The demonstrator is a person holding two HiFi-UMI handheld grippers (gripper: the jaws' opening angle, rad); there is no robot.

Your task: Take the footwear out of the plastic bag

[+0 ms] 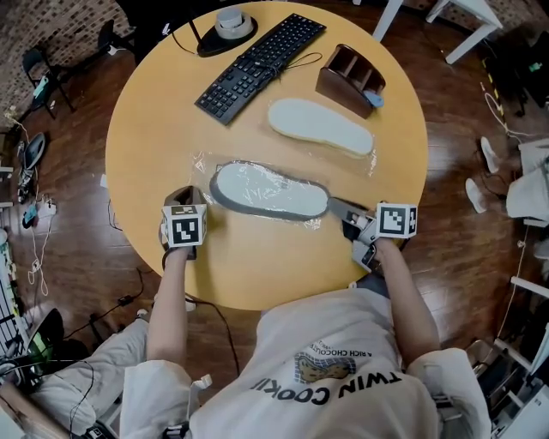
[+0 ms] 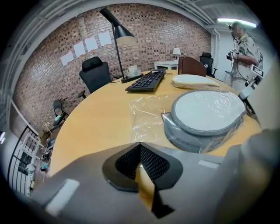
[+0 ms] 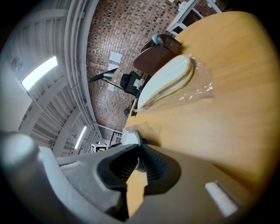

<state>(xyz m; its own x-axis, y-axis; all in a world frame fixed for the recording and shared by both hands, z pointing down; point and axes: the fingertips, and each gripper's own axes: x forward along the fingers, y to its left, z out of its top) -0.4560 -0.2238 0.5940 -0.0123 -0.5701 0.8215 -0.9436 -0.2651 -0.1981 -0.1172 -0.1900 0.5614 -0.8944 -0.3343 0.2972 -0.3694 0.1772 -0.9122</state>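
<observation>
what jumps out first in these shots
A grey slipper with a white sole, inside a clear plastic bag, lies near the front of the round yellow table. The left gripper pinches the bag's left edge and the right gripper is shut on the slipper's right end. A cream slipper in plastic lies behind it.

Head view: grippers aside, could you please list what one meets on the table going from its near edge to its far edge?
Grey slipper in its plastic bag → cream slipper → wooden organizer → lamp base. The keyboard overlaps several of these in depth, so it is left out.
</observation>
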